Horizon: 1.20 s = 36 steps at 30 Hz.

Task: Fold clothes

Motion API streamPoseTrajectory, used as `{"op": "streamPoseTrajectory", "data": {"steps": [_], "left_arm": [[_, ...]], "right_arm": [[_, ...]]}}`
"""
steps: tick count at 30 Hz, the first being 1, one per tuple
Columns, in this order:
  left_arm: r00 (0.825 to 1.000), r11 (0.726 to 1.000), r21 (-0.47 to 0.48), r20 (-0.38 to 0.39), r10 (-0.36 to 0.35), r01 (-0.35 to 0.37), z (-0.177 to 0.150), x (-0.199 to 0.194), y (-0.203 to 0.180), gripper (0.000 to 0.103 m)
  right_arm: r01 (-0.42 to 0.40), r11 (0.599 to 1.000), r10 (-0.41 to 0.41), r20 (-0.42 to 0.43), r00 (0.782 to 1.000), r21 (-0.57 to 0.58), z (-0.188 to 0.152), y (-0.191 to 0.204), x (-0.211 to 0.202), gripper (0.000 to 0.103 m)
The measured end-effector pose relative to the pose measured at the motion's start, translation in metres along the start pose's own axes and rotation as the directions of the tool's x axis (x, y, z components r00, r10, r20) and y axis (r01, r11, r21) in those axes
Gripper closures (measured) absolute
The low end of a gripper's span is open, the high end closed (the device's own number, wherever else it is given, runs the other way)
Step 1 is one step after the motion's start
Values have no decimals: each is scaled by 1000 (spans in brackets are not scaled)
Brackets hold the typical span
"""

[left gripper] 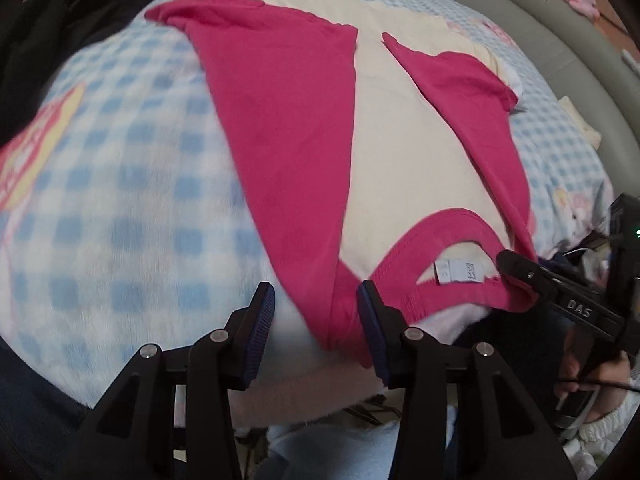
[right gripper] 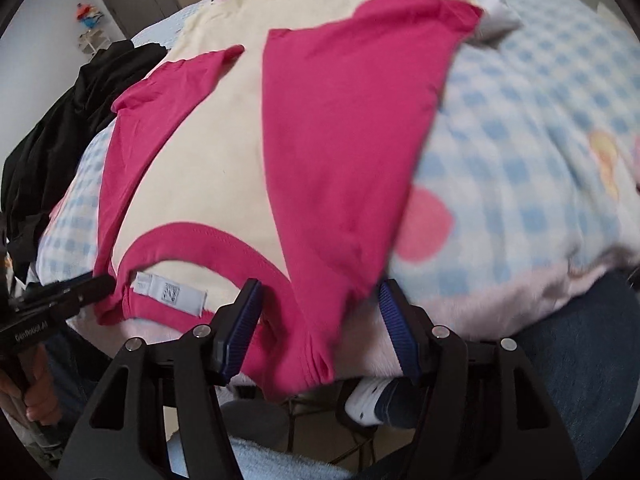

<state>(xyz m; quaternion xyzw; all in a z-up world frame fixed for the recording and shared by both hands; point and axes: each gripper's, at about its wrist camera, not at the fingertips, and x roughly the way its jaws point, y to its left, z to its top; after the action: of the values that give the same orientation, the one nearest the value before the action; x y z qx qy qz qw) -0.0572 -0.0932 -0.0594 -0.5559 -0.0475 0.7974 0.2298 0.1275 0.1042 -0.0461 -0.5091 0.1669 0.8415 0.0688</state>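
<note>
A cream T-shirt (left gripper: 400,152) with pink sleeves and a pink collar (left gripper: 404,248) lies flat on a blue-checked blanket (left gripper: 120,200), its neck label toward me. My left gripper (left gripper: 316,312) is open at the near edge, and the shirt's left pink sleeve (left gripper: 272,120) and shoulder run down between its fingers. The right gripper's (left gripper: 516,270) tip touches the other shoulder. In the right wrist view my right gripper (right gripper: 320,320) is open around the pink shoulder of the right sleeve (right gripper: 344,120). The left gripper (right gripper: 92,286) reaches the collar's (right gripper: 200,236) far side.
A black garment (left gripper: 60,20) is heaped at the blanket's left side and also shows as a dark pile (right gripper: 60,140). A grey padded rim (left gripper: 540,40) curves along the right. A hand (right gripper: 36,392) holds the left gripper. A socked foot (right gripper: 372,400) sits below the bed edge.
</note>
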Motion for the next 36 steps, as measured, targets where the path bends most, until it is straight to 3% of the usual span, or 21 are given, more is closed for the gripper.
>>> {"op": "streamPoseTrajectory", "data": {"steps": [3,4,6,7,11,15,17,21,23,25,28,30,33,36], "left_arm": [[998,997,-51,4,-61,61,-1,-1,10,58],[992,990,-67,10,-122,123,-2,-3,11,59],[960,955,-99,28,-279,280,-4,-8,14,57],[953,948,-98,44,-299,302,-4,-12,14,57],[957,946,-148,72,-280,288,-4,-16,24,57],[955,917,-266,101,-279,296,0,-11,46,57],[953,907,-294,110,-282,302,4,-8,52,57],[971,933,-271,69,-227,238,7,5,42,59],[985,958,-227,37,-170,174,6,9,34,60],[988,964,-213,32,-154,157,5,8,34,60],[980,951,-234,50,-193,200,7,6,39,60],[973,944,-237,54,-223,229,10,6,41,60],[962,936,-224,61,-266,273,16,5,39,60],[946,917,-233,77,-313,323,23,6,40,60]], "right_arm": [[-36,999,34,39,999,41,-3,-10,-9,40],[-48,997,45,52,998,54,-4,-13,-12,40],[-73,994,66,79,995,80,-5,-20,-18,38],[-85,992,77,93,993,93,-6,-23,-21,38],[-137,980,116,149,982,141,-10,-36,-33,38],[-190,964,151,207,967,187,-13,-50,-45,38],[-189,957,129,258,958,221,-12,-62,-52,38],[-194,951,157,164,974,241,-14,-68,-27,40],[-142,964,122,103,987,223,-14,-64,-15,42],[-91,975,84,43,996,202,-15,-61,-4,43],[-45,974,41,23,999,220,-18,-65,-4,43],[-90,969,83,41,996,230,-17,-65,-9,48],[-219,952,209,68,975,214,-12,-63,-11,48],[-253,941,242,78,967,225,-9,-66,-13,50]]}}
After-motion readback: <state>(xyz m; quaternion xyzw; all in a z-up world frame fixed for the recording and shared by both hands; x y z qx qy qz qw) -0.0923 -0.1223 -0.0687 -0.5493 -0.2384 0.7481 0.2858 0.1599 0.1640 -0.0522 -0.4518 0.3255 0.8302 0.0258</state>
